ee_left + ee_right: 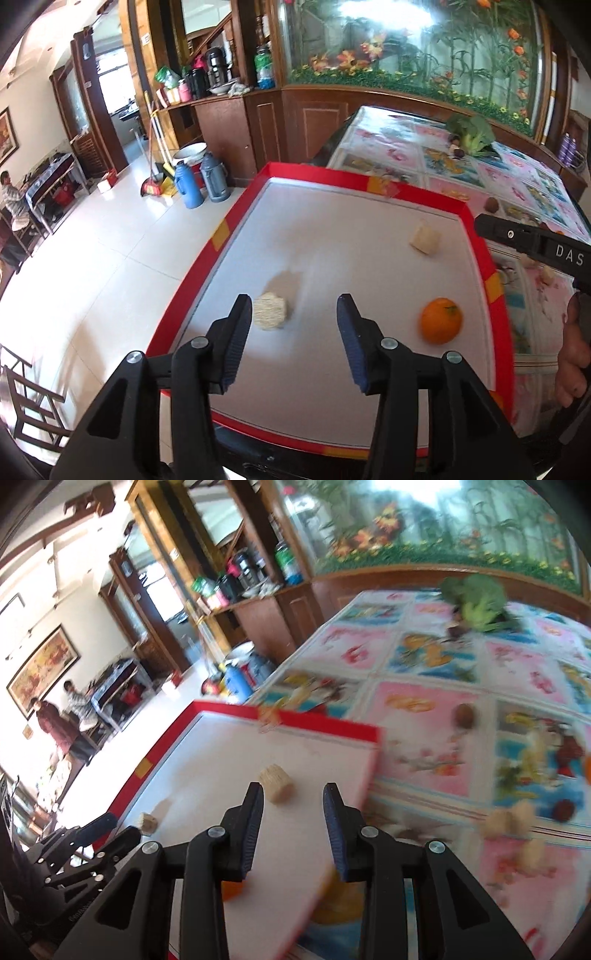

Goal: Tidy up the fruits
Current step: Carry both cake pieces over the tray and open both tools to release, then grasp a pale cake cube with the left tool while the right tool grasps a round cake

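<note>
Both tools are empty with jaws spread: the left tool (291, 314) hovers low in its frame over the red-rimmed tray (229, 236), a pale corn piece (270, 311) beside its left finger, while the right tool (293, 797) points at another pale piece (276, 784). The step looks like a gathering stage, with an orange (441, 320) already lying at the tray's right. Next seems a reach rightward and farther, to the brown fruit (464, 715) on the patterned bench (424, 709), then a closing of the jaws around it.

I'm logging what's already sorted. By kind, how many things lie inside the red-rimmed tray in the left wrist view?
Pale corn-like chunks: 2, one near the left gripper, one toward the far right corner
Orange: 1
Total: 3 in the tray
</note>
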`<state>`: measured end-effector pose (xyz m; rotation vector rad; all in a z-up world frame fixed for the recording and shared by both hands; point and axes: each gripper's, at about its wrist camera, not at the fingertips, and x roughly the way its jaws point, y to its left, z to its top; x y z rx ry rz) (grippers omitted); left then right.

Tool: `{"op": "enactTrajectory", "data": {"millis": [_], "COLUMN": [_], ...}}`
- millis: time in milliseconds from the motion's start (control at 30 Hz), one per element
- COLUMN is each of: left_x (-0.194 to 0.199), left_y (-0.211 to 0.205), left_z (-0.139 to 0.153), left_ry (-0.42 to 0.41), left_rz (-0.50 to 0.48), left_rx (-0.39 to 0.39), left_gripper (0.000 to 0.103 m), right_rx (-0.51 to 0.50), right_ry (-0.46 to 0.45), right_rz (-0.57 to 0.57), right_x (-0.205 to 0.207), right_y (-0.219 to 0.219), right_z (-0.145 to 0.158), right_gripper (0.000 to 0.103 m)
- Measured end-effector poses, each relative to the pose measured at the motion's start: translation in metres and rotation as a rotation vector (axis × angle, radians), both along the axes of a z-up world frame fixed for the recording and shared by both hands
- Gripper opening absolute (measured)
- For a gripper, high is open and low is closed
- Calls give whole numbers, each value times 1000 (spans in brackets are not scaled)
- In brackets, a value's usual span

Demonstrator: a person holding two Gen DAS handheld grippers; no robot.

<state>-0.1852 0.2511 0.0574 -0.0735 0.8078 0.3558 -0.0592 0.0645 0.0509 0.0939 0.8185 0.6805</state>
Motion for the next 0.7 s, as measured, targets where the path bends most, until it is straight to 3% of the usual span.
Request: {"op": "enactTrajectory", "data": {"millis": [367,500,700], "left_x": [3,7,13], "left_y": [-60,-79,-103], "left_z": [9,10,19], "left_ry": [-11,-2,-7], "left_rz": [-155,-206,-275], "left_rx": [-8,-17,-13], "left_gripper": [55,55,57], "right_rx": [-86,-152,-211], "right_ry": [-22,35,38], "right_rz": [-199,-221,-203], "right_x": [-8,3,6], "right_y": [-114,-128,-116], "right_z": [-5,-17,-29], "right_gripper": [36,36,36]}}
